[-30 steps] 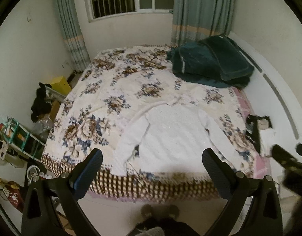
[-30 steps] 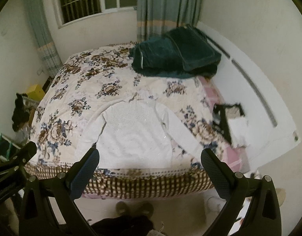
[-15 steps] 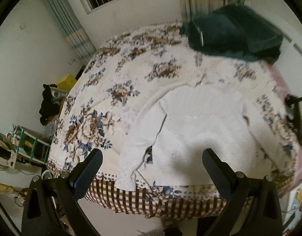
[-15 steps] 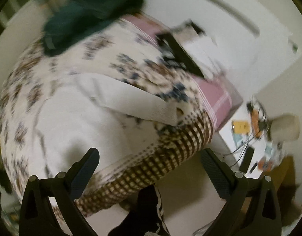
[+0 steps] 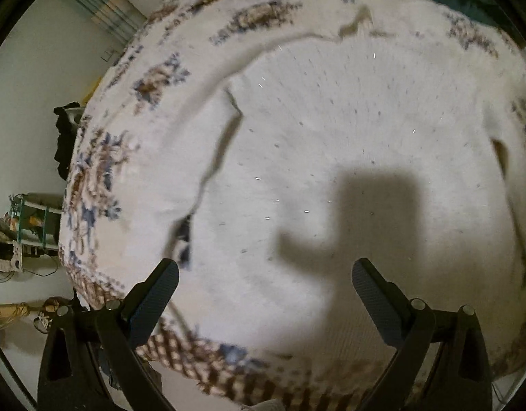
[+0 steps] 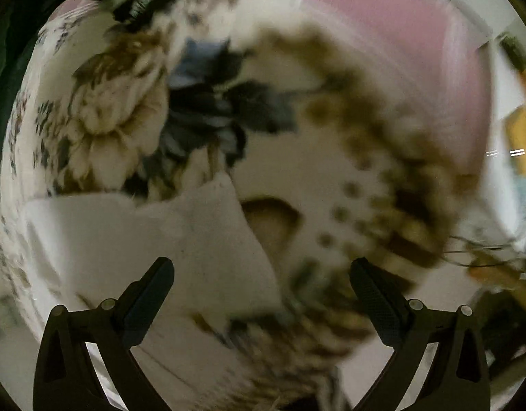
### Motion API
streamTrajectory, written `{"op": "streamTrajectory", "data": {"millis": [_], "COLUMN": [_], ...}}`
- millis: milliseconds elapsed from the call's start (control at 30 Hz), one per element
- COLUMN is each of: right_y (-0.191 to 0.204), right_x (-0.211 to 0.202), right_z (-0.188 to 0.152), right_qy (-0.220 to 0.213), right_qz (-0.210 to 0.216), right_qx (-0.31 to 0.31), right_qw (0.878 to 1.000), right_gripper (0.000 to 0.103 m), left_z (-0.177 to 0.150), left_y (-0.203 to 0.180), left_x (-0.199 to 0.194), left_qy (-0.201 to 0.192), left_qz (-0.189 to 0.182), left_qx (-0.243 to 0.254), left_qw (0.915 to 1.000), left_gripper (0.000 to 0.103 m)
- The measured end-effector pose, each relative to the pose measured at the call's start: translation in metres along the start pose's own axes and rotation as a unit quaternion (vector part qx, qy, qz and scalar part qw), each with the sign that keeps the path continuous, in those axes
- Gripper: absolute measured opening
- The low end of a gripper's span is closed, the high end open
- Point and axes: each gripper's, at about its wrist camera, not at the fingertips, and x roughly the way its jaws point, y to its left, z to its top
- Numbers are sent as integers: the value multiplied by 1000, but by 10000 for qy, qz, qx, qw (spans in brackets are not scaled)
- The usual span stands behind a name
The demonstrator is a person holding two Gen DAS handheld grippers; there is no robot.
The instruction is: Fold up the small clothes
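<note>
Left wrist view, item one: white sweater (image 5: pixel 331 157), spread flat on the floral bedspread (image 5: pixel 133 130), hem toward me at the near edge of the bed, neck away. Body panel fills most of this view. Its sleeve on my left side (image 5: pixel 194 144) lies alongside the body, long axis running from shoulder down toward the hem, cuff end near my left finger.

Item two: left gripper (image 5: pixel 264 294), jaws spread wide, nothing between them, poised over the lower body of the sweater; its shadow falls on the knit just ahead. Contact with the cloth is not shown.

Right wrist view, blurred. Item three: the other sleeve (image 6: pixel 180 239), white, lying across the bedspread (image 6: pixel 119 109) near the checked border at the bed's corner. Its cuff end points up and right, between my fingers and slightly toward the left one. Long axis runs from lower left to upper right in this view.

Item four: right gripper (image 6: pixel 261 294), jaws likewise wide apart and empty, directly in front of that cuff.

Judgement: each sleeve lies on its own gripper's side, so the right takes the corner cuff and the left the near sleeve. The right looks closer to its grasp. No fold made yet.
</note>
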Motion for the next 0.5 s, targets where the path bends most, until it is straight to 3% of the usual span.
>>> {"op": "streamTrajectory", "data": {"millis": [100,200,367,500], "right_y": [12,26,36,43], "right_x": [24,17,-38,-77], "right_z": [-1,-8,12,60], "right_qy": [-33,-269,-1170,-1731], "right_qz": [317,332,166,-147], "right_qx": [-131,-488,-1080,-1191], "right_qw": [9994,9979,9871,9776], "right_gripper": [78,9,9,9], "left_z": [3,7,13,20], "left_y": [-15,-30,-49,-64], "left_x": [22,36,31,27], "left_qy": [45,29,-154,-233], "left_qz": [22,-49,-269,-503], "left_qx": [70,160,268,307], "left_qw": [10000,9999,9992,9980], "left_gripper": [103,103,103,103]}}
